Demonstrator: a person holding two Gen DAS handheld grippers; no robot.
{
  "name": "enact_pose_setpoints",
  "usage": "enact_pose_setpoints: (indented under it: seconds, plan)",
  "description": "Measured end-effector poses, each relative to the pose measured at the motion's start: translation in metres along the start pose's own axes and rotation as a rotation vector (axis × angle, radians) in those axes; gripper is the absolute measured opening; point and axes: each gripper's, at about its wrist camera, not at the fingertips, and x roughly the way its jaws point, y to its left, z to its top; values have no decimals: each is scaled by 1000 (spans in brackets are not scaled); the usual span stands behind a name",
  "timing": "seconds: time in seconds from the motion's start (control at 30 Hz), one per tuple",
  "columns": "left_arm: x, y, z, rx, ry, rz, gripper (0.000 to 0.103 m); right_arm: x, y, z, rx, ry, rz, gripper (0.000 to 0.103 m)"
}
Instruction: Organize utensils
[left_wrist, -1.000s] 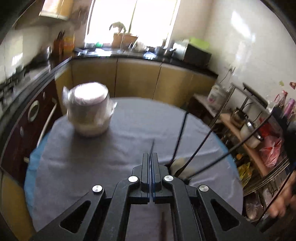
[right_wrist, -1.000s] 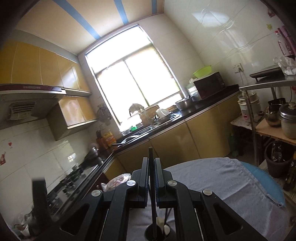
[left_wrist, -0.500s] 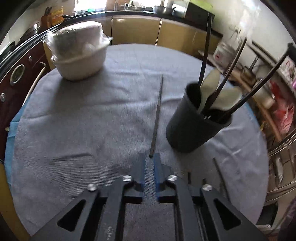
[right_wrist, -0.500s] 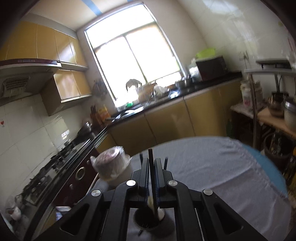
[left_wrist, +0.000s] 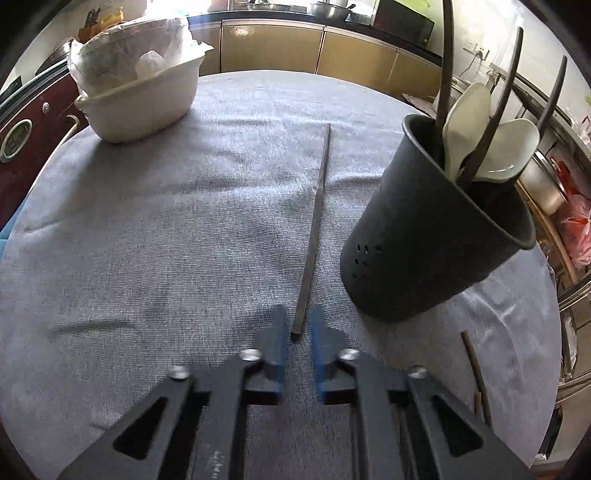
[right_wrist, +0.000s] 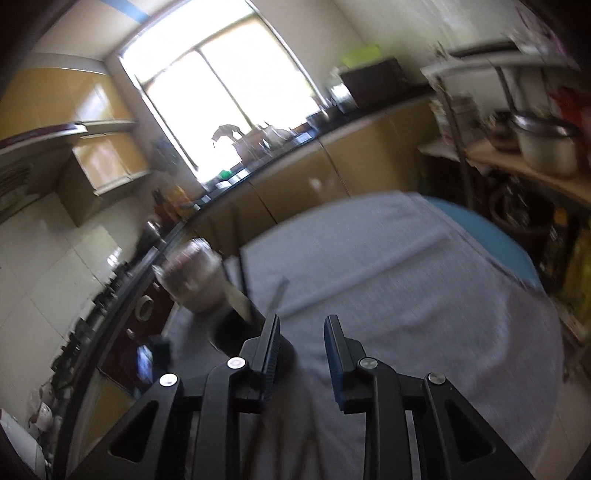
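A long dark chopstick (left_wrist: 315, 225) lies flat on the grey tablecloth (left_wrist: 166, 221). My left gripper (left_wrist: 297, 317) is open, its fingertips on either side of the chopstick's near end, not touching it. To the right stands a black utensil holder (left_wrist: 436, 236) with several dark chopsticks and two white spoons (left_wrist: 466, 122) in it. My right gripper (right_wrist: 301, 328) is open and empty above the table; its view is blurred, with the holder (right_wrist: 236, 332) just left of the left finger. More dark sticks (left_wrist: 476, 373) lie near the table's right edge.
A white bowl (left_wrist: 142, 99) wrapped in plastic sits at the table's far left. Yellow cabinets and a black counter (left_wrist: 332, 26) run behind the table. A metal rack with pots (left_wrist: 546, 177) stands to the right.
My left gripper let go of the chopstick, which now lies on the cloth, and its fingers opened wider. My right gripper opened, released its chopstick and swung right of the holder.
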Motion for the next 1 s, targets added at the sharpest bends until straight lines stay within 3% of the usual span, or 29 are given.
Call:
enact_pose_setpoints:
  seconds: [0.13, 0.33, 0.6, 0.8, 0.87, 1.0]
  plan:
    - [-3, 0, -5, -1, -2, 11, 6, 4, -22, -20, 41, 69, -37, 27]
    - [-27, 7, -36, -14, 18, -4, 6, 1, -15, -36, 22, 100, -35, 27]
    - [-82, 7, -136, -1, 63, -35, 5, 0, 9, -62, -32, 145, 1, 27]
    - [-116, 0, -194, -70, 108, -151, 7, 4, 15, -76, -37, 186, 18, 27]
    - [-122, -1, -187, -76, 106, -166, 10, 8, 16, -78, -33, 210, 30, 27]
    - [-128, 3, -144, -57, 39, -117, 11, 22, 21, -73, -71, 256, 13, 27]
